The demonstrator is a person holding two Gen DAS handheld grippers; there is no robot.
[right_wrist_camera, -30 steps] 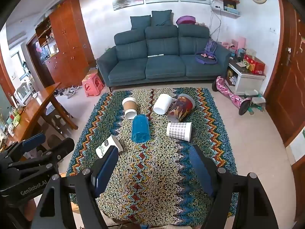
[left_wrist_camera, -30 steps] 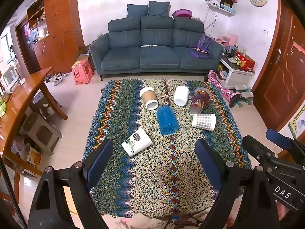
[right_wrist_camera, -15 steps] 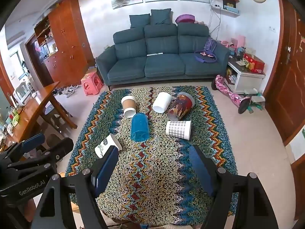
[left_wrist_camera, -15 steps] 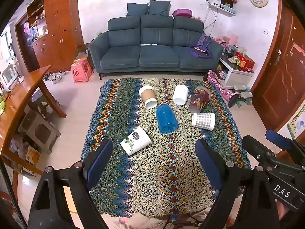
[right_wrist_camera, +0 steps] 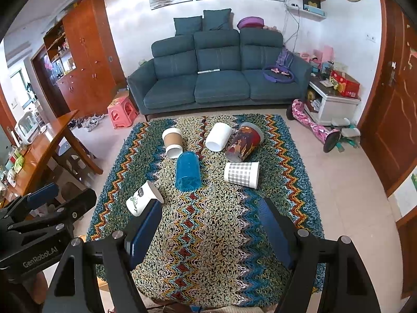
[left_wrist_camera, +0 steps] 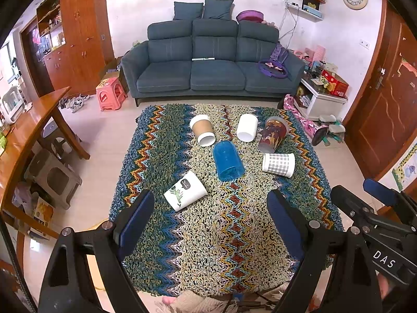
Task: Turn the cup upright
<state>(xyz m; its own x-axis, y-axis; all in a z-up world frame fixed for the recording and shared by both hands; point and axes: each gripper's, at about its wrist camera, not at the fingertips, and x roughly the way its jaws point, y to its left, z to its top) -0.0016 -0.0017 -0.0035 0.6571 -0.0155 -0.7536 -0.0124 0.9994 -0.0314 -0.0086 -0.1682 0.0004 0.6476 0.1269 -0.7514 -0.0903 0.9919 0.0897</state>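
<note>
Currently | left gripper [left_wrist_camera: 208,216] spread wide, empty | right gripper [right_wrist_camera: 211,224] spread wide, empty | cups [left_wrist_camera: 228,160] toppled

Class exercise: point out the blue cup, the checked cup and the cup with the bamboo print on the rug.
blue cup [left_wrist_camera: 227,160]: left wrist view, middle of its ribbed side.
checked cup [left_wrist_camera: 278,164]: left wrist view, on the grey checked wall.
cup with the bamboo print [left_wrist_camera: 185,194]: left wrist view, white side beside the print.

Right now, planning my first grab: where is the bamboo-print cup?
The bamboo-print cup lies on its side on the rug's near-left part, nearest the blue cup.
</note>
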